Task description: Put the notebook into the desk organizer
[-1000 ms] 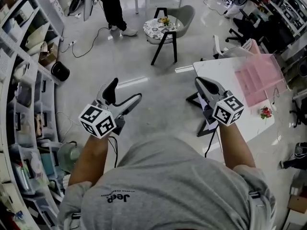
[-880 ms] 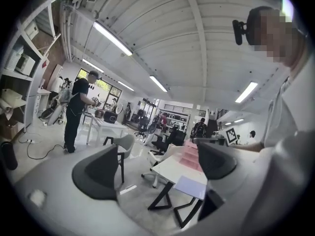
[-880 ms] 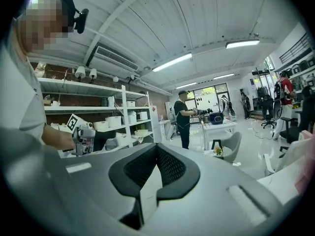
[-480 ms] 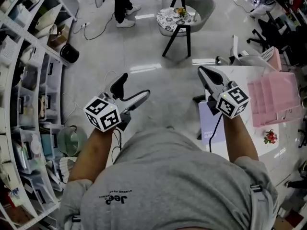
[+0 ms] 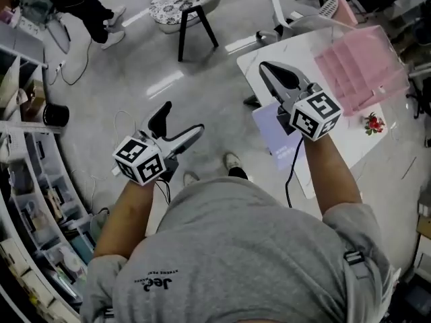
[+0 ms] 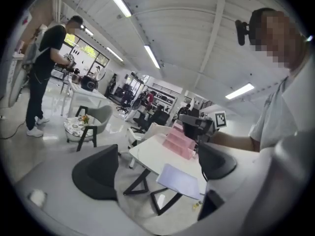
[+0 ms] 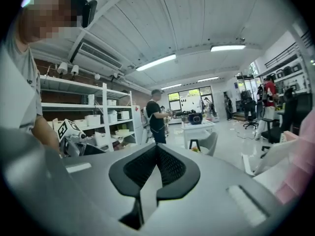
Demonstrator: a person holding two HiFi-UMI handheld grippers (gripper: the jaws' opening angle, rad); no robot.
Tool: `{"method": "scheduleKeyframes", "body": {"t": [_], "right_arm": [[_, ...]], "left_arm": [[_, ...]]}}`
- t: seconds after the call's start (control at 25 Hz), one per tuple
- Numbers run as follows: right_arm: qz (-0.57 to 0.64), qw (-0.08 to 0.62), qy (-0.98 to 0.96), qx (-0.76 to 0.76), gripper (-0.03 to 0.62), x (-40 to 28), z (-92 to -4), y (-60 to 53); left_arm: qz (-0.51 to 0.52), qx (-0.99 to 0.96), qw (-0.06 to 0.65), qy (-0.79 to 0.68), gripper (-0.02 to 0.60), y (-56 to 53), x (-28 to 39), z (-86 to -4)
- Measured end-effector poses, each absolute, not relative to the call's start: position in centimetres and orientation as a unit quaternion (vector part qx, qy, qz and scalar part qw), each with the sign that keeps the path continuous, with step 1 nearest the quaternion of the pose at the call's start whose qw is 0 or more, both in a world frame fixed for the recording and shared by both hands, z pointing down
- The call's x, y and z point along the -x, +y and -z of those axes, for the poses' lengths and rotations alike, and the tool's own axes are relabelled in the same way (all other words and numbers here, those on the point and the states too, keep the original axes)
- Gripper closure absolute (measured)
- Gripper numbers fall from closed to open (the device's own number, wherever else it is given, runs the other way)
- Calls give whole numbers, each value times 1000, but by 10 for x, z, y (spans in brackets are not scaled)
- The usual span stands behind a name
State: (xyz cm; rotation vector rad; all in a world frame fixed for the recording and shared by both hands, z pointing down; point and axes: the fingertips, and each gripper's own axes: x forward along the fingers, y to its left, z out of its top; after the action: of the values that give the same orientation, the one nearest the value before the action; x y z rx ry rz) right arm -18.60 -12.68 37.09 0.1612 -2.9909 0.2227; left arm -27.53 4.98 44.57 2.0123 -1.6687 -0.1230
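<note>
Notebook (image 5: 271, 138), pale lilac, lies flat by the white table's (image 5: 283, 49) edge nearest the person, well apart from the pink desk organizer (image 5: 357, 66) at the far side. The pickup looks not yet begun. The right gripper (image 5: 264, 66) hangs over the notebook, jaws pressed together on nothing. The left gripper (image 5: 183, 118), spread and empty, is off the table. Next, the right jaws should part and drop to the notebook's edge. The shirt (image 5: 229, 261) reads "Jeep".
</note>
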Motion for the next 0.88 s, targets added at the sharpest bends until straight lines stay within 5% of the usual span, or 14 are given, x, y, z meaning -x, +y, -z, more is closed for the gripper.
{"method": "scheduleKeyframes", "body": {"t": [0.4, 0.88], "right_arm": [[-107, 77, -966, -224, 591, 21, -410, -191], [-139, 84, -936, -313, 591, -109, -452, -203]], "left_arm": [[-12, -813, 350, -466, 40, -41, 138, -527], [12, -693, 602, -396, 40, -61, 22, -706]]}}
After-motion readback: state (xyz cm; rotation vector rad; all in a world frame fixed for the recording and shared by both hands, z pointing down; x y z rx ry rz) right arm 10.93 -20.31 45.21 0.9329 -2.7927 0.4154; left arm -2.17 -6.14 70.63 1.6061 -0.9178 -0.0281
